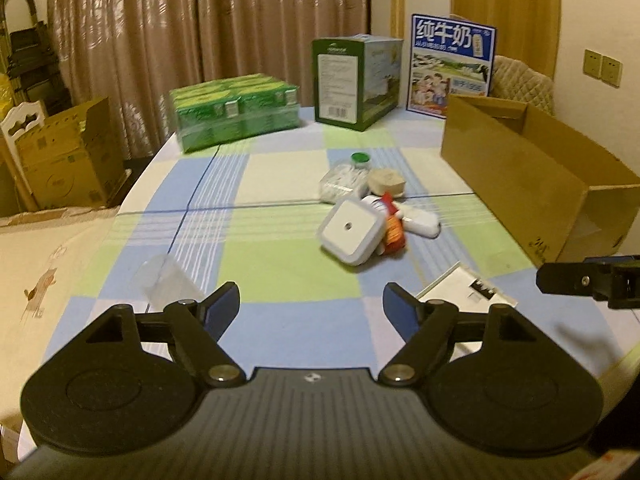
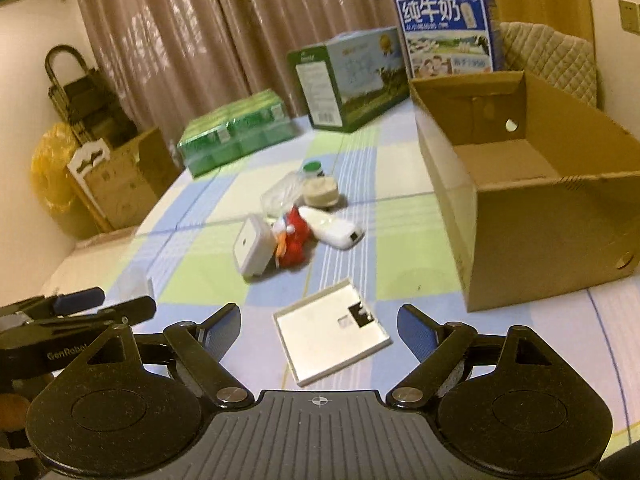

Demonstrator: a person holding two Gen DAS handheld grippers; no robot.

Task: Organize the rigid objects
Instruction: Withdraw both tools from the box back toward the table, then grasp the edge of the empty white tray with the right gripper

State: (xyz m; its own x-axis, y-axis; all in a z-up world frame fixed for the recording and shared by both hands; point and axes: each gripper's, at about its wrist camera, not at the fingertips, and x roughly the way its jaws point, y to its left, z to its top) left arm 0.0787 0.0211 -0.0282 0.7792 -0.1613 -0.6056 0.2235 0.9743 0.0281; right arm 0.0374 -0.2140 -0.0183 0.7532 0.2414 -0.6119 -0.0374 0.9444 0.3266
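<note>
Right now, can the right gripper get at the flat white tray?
Probably yes. The right gripper is open and empty, the tray lies flat just ahead between its fingers, and nothing rests on it or blocks the way.

We see brown curtains (image 1: 200,40) behind the desk (image 1: 280,272) | we note a green shrink-wrapped pack (image 1: 236,110), a green carton (image 1: 354,80), a blue milk box (image 1: 450,64) at its far edge | a quilted chair back (image 2: 556,64) stands beyond.

left claw (image 1: 312,300) open and empty, right claw (image 2: 318,322) likewise
</note>
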